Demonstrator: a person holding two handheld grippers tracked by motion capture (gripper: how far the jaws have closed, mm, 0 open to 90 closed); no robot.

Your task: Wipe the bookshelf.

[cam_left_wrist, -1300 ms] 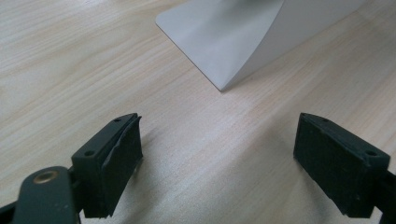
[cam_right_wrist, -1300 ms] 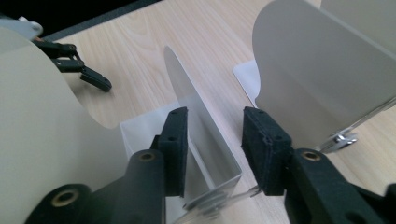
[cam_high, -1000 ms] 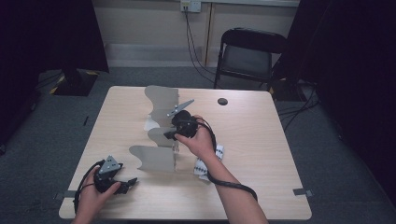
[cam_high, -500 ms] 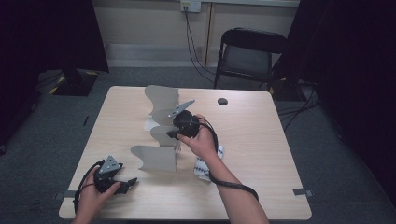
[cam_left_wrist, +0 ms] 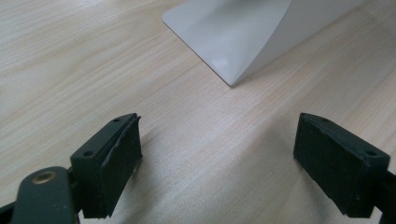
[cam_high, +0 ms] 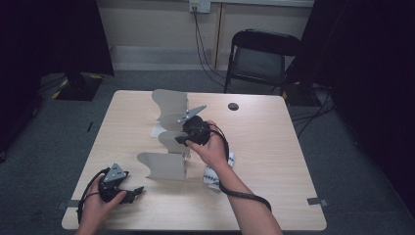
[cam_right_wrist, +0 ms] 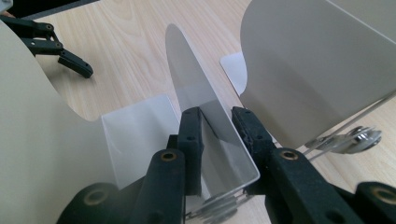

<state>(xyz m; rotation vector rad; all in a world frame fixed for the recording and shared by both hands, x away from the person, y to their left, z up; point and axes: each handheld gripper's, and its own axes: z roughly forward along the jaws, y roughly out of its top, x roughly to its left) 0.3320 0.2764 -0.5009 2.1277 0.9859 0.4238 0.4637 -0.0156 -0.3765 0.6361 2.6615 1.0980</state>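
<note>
My right gripper [cam_high: 182, 139]: hand mid-tabletop [cam_high: 274, 161], wrist angled left, jaws clamped on upright grey divider plate [cam_right_wrist: 205, 116] | my left gripper [cam_high: 132, 192]: resting near front-left corner, jaws wide apart, holding nothing.

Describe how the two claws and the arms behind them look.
Both the left claw and right claw are black, each topped by a grey three-cornered plate and trailing a black cable. Their jaws end in blocky black pads with small screw holes. The forearms are bare, without sleeves.
</note>
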